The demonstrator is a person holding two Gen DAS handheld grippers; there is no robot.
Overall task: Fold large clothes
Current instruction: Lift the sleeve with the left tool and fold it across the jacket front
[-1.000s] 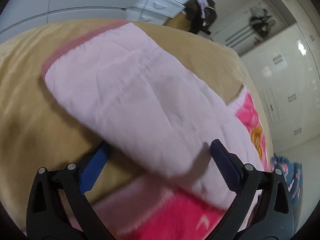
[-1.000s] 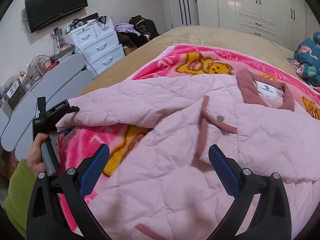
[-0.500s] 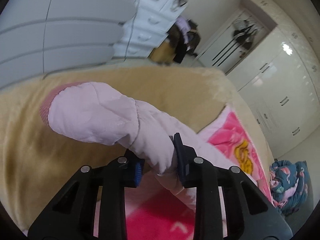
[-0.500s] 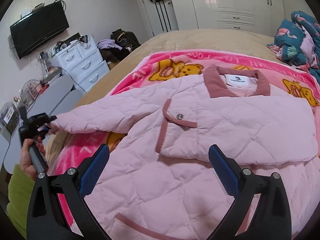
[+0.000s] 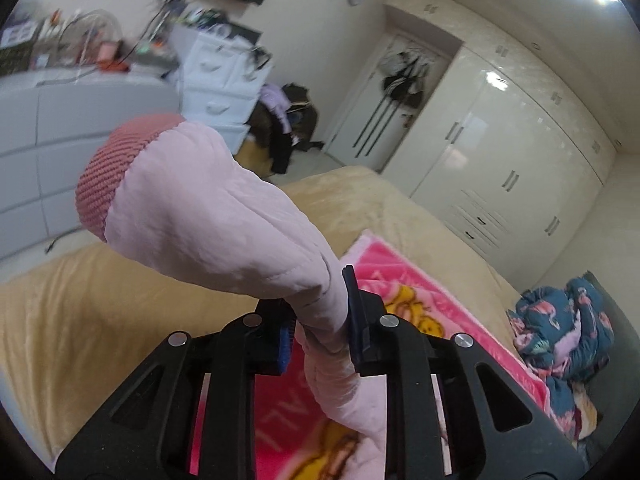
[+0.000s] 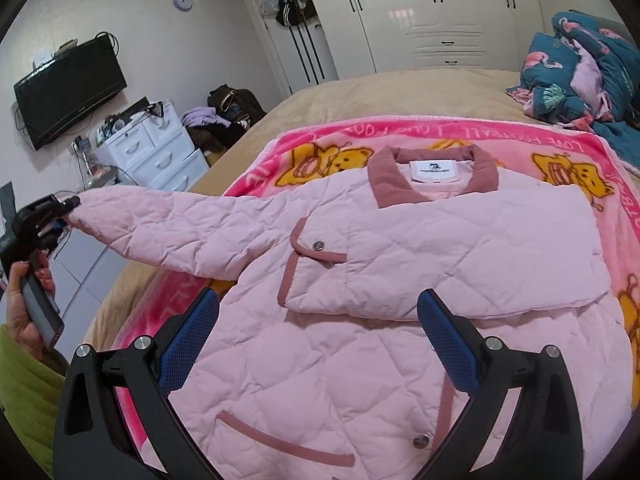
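A pink quilted jacket (image 6: pixel 400 280) with a dusty-rose collar lies front-up on a pink bear-print blanket (image 6: pixel 560 152) on the bed. One sleeve is folded across its chest. My left gripper (image 5: pixel 318 332) is shut on the other sleeve (image 5: pixel 224 216) near its ribbed cuff (image 5: pixel 108 176) and holds it raised off the bed; the right wrist view shows this gripper (image 6: pixel 44 216) stretching the sleeve (image 6: pixel 168 232) out to the left. My right gripper (image 6: pixel 318 336) is open and empty above the jacket's lower front.
The bed has a tan cover (image 5: pixel 80 320). A crumpled teal floral quilt (image 6: pixel 580 68) lies at the bed's far right. White drawers (image 6: pixel 156 152), a wall TV (image 6: pixel 68 88) and wardrobes (image 6: pixel 440 8) line the room.
My left gripper closed on the sleeve and lifted it up and out to the left. My right gripper drew back from the jacket and stayed open.
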